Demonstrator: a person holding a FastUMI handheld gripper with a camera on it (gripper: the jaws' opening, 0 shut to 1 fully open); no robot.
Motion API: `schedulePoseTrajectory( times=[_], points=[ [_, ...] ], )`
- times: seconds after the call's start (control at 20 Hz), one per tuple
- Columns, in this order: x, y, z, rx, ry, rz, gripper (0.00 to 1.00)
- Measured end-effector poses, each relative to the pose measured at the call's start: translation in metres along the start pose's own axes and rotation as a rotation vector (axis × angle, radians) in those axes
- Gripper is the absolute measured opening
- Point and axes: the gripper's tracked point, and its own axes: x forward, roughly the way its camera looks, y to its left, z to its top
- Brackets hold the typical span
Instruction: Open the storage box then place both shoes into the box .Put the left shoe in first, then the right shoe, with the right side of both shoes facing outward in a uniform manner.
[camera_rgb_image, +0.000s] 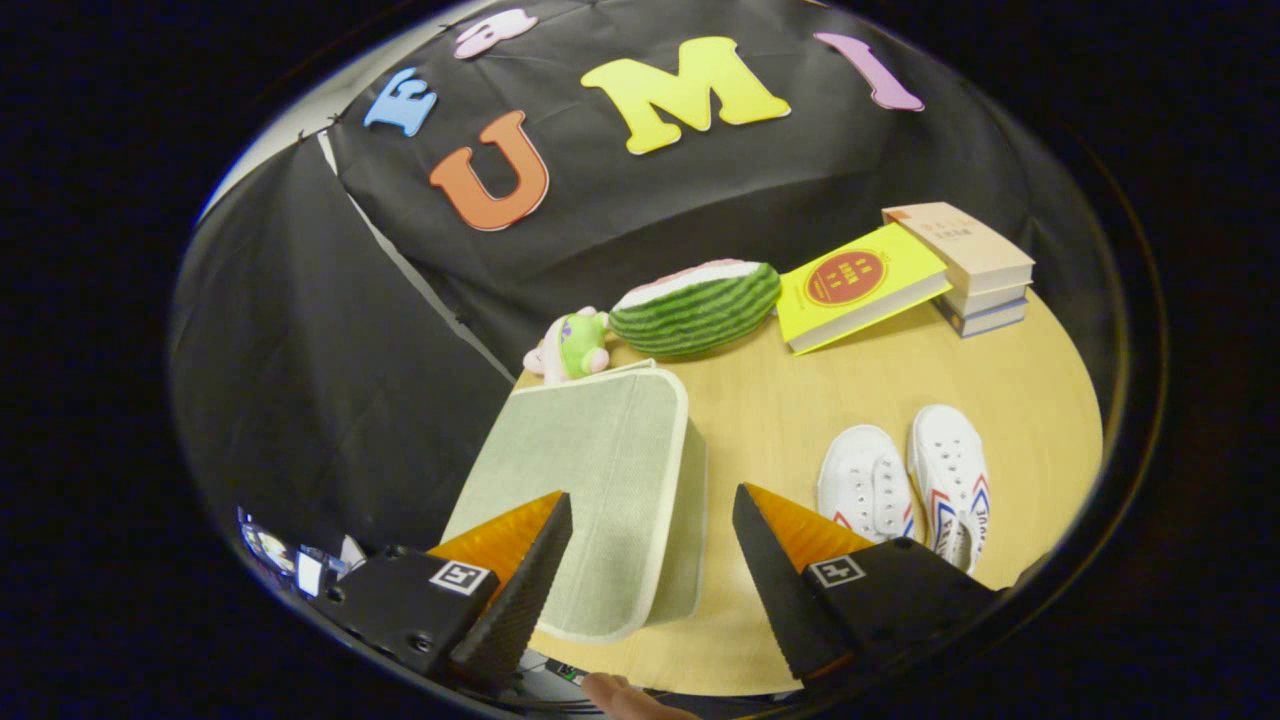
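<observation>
A pale green fabric storage box (590, 470) with its lid down stands on the round wooden table (800, 400), just ahead of my fingers and partly between them. My gripper (650, 520) is open, high above the box, with nothing held. Two white sneakers lie side by side to the right of the box: one (865, 483) nearer the box, the other (952, 480) further right with red and blue stripes on its side. Their toes point away from me. My right finger hides part of their heels.
At the far side of the table lie a watermelon-shaped plush (697, 305), a small pink and green toy (572, 347), a yellow book (860, 285) and a stack of books (970, 265). A fingertip (625, 698) shows at the near table edge.
</observation>
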Motion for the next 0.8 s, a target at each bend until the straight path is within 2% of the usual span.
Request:
schedulePoseTrajectory(
  times=[0.2,0.35,0.45,0.6,0.7,0.8],
  points=[
    [0.038,0.002,0.012,-0.028,0.056,0.106,0.99],
    [0.057,-0.011,0.003,0.057,0.147,0.149,0.98],
    [0.067,-0.008,-0.001,0.164,0.213,0.24,0.97],
    [0.067,0.007,-0.011,0.274,0.351,0.422,0.96],
    [0.071,0.005,-0.013,0.323,0.386,0.469,0.89],
    [0.073,0.005,-0.014,0.351,0.4,0.513,0.75]
  ],
)
